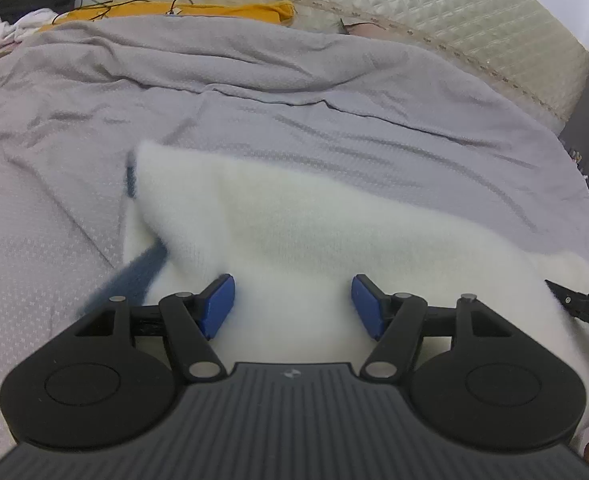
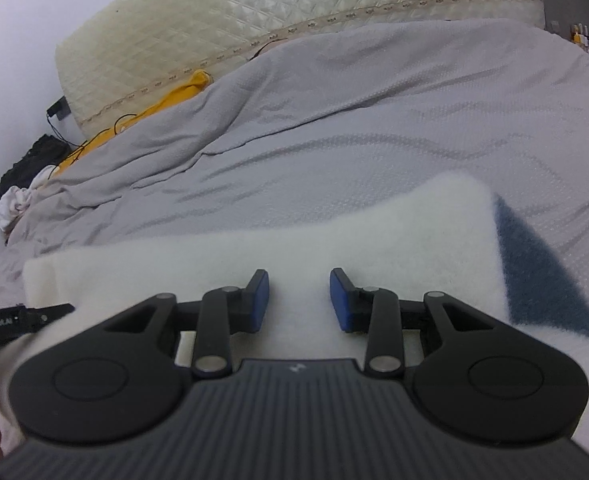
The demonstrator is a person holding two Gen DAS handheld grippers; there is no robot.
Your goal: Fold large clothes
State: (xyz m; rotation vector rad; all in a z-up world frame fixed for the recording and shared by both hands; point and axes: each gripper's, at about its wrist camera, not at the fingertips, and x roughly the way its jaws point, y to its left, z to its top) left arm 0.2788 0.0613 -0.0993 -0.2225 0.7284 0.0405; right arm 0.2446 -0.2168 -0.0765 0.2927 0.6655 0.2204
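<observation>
Both wrist views sit low and close over the white garment point(image 1: 314, 232) point(image 2: 294, 232), facing the headboard point(image 1: 434, 4) point(image 2: 214, 12), sharing the bed.

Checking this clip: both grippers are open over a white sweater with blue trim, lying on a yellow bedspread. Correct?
Not quite: the bedspread is grey, as both wrist views show; yellow is only a cloth near the headboard. The rest holds: left gripper and right gripper are open over the white sweater.
</observation>
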